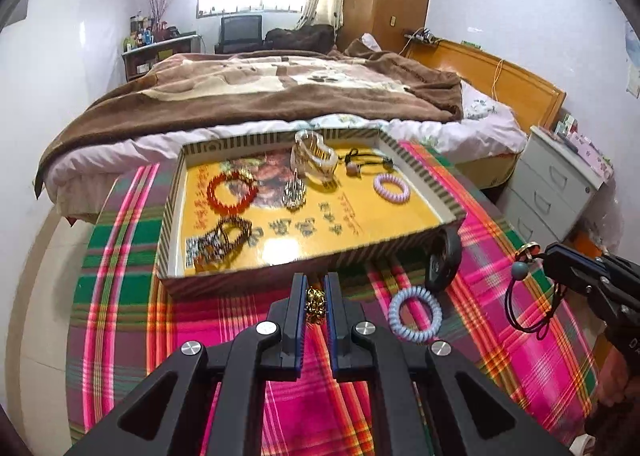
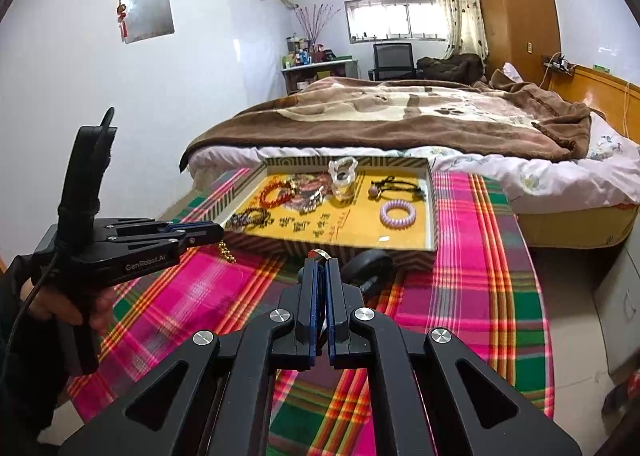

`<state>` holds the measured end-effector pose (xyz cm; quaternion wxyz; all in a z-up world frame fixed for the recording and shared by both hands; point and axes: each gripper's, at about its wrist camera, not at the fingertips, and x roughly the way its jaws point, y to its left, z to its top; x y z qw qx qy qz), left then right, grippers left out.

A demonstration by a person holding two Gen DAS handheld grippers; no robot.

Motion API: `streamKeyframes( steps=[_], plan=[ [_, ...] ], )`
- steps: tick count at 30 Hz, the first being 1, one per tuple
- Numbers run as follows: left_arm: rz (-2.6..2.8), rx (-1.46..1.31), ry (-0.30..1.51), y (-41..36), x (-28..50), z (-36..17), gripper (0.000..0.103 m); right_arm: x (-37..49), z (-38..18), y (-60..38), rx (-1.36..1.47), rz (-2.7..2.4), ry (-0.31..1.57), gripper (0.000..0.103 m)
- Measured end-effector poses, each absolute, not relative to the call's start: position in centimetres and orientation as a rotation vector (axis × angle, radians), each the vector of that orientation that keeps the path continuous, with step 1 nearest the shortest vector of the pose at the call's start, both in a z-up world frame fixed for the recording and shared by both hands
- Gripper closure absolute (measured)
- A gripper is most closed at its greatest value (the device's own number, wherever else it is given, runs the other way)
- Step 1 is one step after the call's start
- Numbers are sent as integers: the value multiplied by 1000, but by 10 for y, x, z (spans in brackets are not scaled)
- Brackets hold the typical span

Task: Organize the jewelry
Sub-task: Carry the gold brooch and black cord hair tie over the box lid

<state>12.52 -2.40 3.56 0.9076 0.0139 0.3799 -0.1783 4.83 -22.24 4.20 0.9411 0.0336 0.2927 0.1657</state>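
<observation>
A gold bead chain (image 1: 316, 302) hung pinched between the nearly closed jaws of your left gripper (image 1: 316, 288), its free end dangling above the plaid tablecloth (image 1: 500, 336) just in front of the striped jewelry box (image 1: 304, 264). From the right wrist view the same chain (image 2: 227, 252) drooped from the fingertips, clear of the cloth and beside the box's near left corner.

Your right gripper (image 2: 319, 268) was clenched tight on a black cord hair tie (image 1: 532, 308), whose loop hung below the fingers with a grey bead (image 1: 521, 270) at its top and a small gold-rimmed piece (image 2: 318, 254) at the tips (what that piece is cannot be made out).

A pale blue spiral hair tie (image 1: 416, 314) lay on the cloth between the two tools, near a black round object (image 1: 442, 260) leaning against the box's front wall. Inside the box, on its yellow printed floor, sat a red bead bracelet (image 1: 232, 191), a dark bead bracelet (image 1: 224, 238), a small silver ornament (image 1: 294, 193), a clear hair claw (image 1: 314, 157), a black cord with a bead (image 1: 360, 163) and a lilac spiral hair tie (image 1: 392, 187). Behind the table stood a bed with a brown blanket (image 1: 256, 95).
</observation>
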Motion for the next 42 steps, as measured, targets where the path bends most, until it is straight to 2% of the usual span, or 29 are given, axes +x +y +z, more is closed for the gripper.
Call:
streamKeyframes(
  steps=[10,23,32,42],
  plan=[
    [-385,-22,741,-21,151,59,94,74,63,-222,61,348,564,100],
    [-425,-71,746,-29,193,70,94,126,60,-232,76,340,613,100],
    [-451,-118,795,-50,231,43,94,182,40,-247,107,363,704,100],
    [-460,-94,917,-69,251,-12,94,236,-13,-247,129,430,880,100]
  ],
)
